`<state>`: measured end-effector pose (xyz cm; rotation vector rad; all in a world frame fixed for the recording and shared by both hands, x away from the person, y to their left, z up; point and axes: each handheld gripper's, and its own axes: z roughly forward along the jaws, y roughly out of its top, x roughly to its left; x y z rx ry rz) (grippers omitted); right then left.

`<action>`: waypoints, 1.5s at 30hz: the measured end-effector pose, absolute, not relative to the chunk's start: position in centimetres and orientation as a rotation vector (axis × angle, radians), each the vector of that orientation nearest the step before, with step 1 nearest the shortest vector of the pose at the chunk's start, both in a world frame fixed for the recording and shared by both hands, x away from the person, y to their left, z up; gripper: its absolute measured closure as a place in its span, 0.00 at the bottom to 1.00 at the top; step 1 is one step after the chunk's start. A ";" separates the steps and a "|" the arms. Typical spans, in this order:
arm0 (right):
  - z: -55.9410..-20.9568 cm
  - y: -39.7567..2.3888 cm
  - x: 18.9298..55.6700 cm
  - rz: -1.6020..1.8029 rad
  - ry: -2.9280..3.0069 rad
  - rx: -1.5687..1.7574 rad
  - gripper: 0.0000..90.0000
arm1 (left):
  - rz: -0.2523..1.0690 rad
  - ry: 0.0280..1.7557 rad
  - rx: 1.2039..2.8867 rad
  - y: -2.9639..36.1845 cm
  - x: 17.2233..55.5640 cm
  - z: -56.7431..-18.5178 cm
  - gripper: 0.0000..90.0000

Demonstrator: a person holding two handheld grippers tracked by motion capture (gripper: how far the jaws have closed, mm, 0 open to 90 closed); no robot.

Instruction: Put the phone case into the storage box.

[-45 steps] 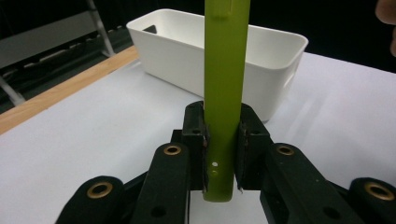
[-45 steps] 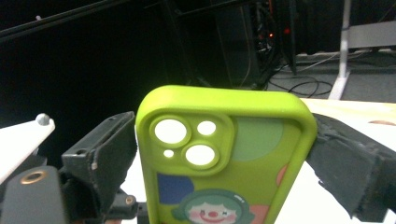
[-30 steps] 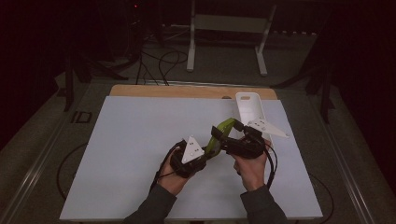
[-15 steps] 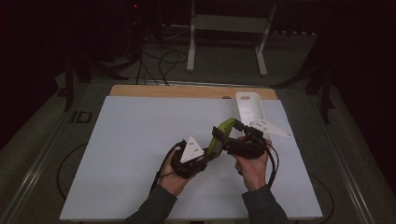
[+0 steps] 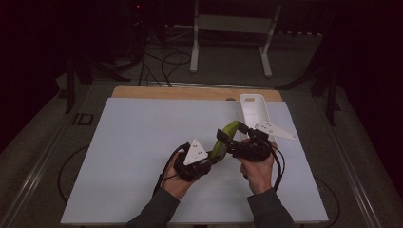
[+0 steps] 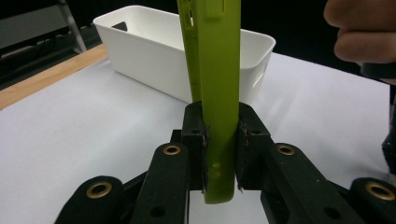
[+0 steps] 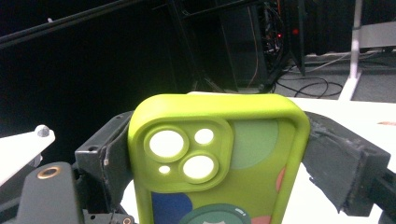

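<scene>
A lime green phone case [image 5: 222, 138] hangs above the white table top [image 5: 133, 142], held at both ends. My left gripper [image 5: 214, 156] is shut on its lower end; in the left gripper view the case [image 6: 217, 70] stands edge-on between the pads [image 6: 194, 140]. My right gripper [image 5: 234, 141] is shut on the camera end. The right gripper view has the case's back [image 7: 215, 105] with its camera cutouts, clamped between both fingers [image 7: 341, 168]. A hand holds each gripper.
A white oblong bin [image 5: 254, 111] stands just behind the grippers, near the table's back right; it looks empty in the left gripper view [image 6: 140, 42]. A wooden strip [image 5: 190, 92] runs along the back edge. Stands and cables lie on the dark floor beyond.
</scene>
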<state>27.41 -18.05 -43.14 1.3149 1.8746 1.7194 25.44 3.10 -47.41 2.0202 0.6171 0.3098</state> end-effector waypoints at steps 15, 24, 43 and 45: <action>-43.1 -17.8 27.5 1.681 1.886 1.310 0.18 | 0.373 0.710 2.010 4.4 26.1 -47.1 0.28; -42.9 -17.7 27.5 1.673 1.891 1.300 0.18 | 0.402 0.727 2.016 5.7 26.2 -47.0 0.14; -42.4 -17.8 27.6 1.657 1.880 1.289 0.18 | 0.411 0.767 1.992 8.1 26.6 -47.1 0.08; -42.3 -17.8 27.6 1.657 1.877 1.289 0.18 | 0.418 0.772 1.990 8.4 26.6 -47.1 0.07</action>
